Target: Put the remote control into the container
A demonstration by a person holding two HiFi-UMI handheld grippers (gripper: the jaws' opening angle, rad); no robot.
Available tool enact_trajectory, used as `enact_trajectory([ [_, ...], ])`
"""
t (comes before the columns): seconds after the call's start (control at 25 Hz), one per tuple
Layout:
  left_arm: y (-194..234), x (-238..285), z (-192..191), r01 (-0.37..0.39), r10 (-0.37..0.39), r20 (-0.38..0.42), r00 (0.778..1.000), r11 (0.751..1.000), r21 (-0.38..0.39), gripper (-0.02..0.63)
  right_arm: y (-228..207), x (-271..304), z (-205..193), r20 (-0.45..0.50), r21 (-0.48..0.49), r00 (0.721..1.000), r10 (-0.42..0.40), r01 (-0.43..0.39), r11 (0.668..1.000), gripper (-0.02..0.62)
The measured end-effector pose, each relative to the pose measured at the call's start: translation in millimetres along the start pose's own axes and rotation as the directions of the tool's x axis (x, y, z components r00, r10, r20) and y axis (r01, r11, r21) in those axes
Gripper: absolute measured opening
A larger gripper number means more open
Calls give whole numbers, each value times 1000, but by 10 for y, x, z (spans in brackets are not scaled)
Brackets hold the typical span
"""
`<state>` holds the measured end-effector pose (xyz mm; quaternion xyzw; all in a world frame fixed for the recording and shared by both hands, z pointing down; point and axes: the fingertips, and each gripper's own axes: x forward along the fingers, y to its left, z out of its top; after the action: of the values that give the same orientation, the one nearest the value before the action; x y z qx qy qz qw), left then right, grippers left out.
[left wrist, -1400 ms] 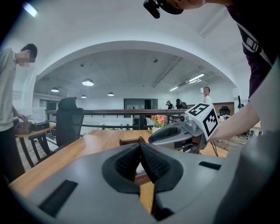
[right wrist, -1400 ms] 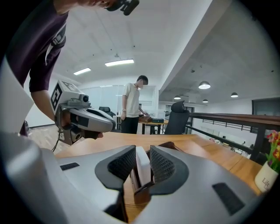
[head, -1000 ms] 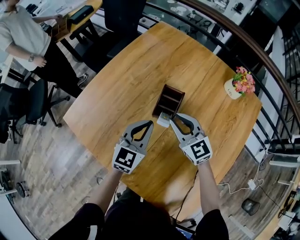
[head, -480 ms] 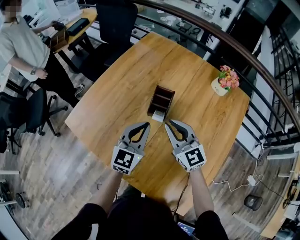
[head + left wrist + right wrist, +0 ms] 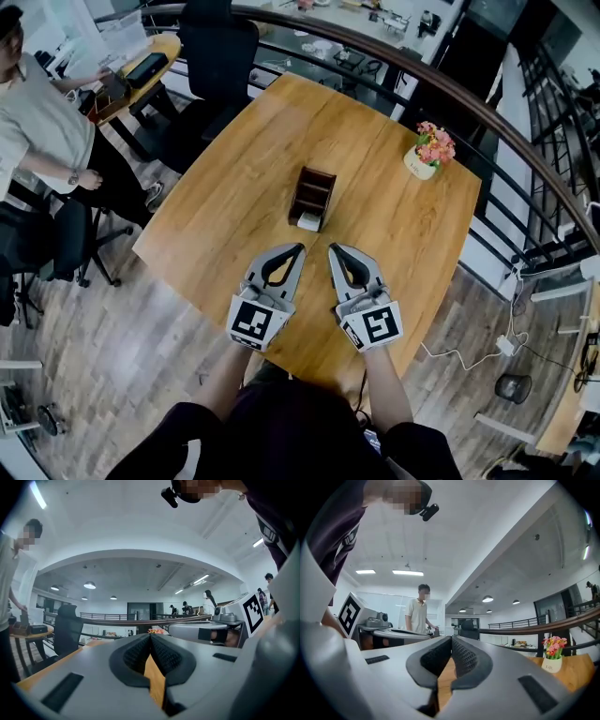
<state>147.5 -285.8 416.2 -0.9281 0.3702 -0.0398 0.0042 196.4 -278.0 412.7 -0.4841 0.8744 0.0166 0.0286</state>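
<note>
A dark brown wooden container with several compartments stands in the middle of the wooden table. The white remote control shows at the container's near end; whether it sits inside the front compartment or just against it I cannot tell. Both grippers hover side by side over the table's near part, well short of the container. My left gripper is shut with nothing in it. My right gripper is shut and holds nothing either. Neither gripper view shows the container.
A small white pot of pink flowers stands near the table's far right edge. A person stands by a desk at the left, with black chairs beyond the table. A curved railing runs behind.
Both grippers have drawn back from the container toward the near table edge. The right gripper's tips were beside the remote a second ago and are apart from it now.
</note>
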Motion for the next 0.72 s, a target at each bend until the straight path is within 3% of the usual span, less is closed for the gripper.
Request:
enact_trajectory([
  [0.24,-168,-72,49,30,-30,14,999,1000,-7,12,67,-195,63,20,17,997,-79,79,997,18],
  [0.72,-231,-115,81,42,-42,16,999,999,-3,12,72,-297,94,13,-7,996,-87,87,996,18],
])
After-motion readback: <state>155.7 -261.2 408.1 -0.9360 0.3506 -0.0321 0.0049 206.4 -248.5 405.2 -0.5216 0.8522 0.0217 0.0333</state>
